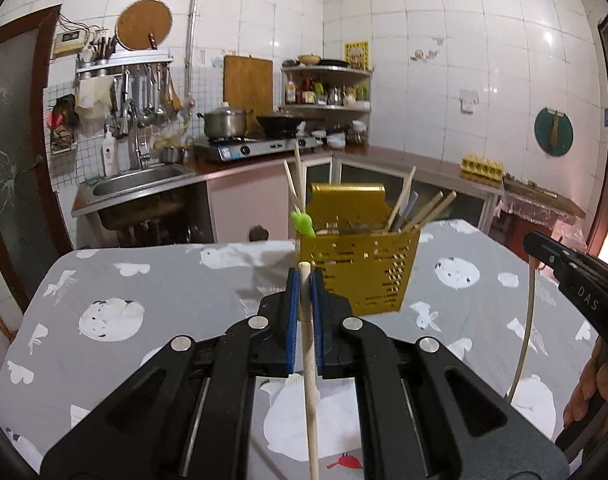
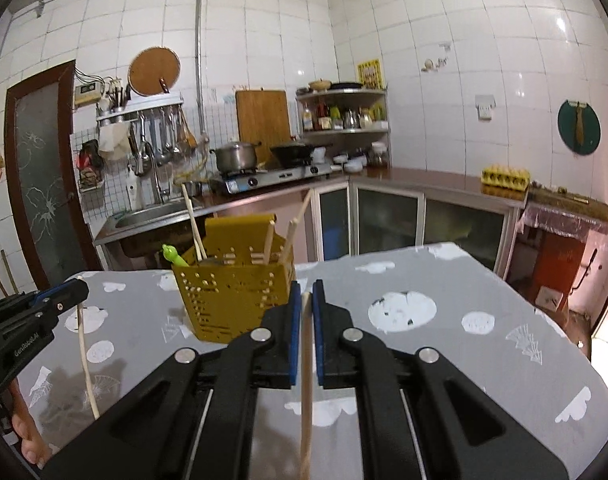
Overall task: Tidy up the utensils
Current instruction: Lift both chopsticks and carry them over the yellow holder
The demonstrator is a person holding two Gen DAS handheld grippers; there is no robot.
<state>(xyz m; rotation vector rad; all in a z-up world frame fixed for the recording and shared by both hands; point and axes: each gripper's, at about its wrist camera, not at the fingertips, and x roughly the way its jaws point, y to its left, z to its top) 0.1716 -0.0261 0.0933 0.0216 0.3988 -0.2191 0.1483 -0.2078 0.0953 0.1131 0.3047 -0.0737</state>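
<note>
A yellow perforated utensil holder (image 1: 360, 268) (image 2: 236, 296) stands on the grey patterned tablecloth and holds several wooden chopsticks and a green-topped utensil (image 1: 302, 222) (image 2: 172, 255). My left gripper (image 1: 304, 280) is shut on a pale wooden chopstick (image 1: 309, 380) that hangs down from its blue pads, just in front of the holder. My right gripper (image 2: 305, 300) is shut on another wooden chopstick (image 2: 306, 380), also hanging down, right of the holder. Each gripper shows at the edge of the other's view, the right one (image 1: 532, 242) and the left one (image 2: 78, 286), with its chopstick dangling.
The table (image 2: 444, 360) carries a grey cloth with white prints. Behind it runs a kitchen counter with a sink (image 1: 140, 180), a gas stove with a pot (image 1: 224, 122) and a wok, a corner shelf of bottles, and an egg tray (image 1: 482, 168). A hand shows at the right edge (image 1: 592, 392).
</note>
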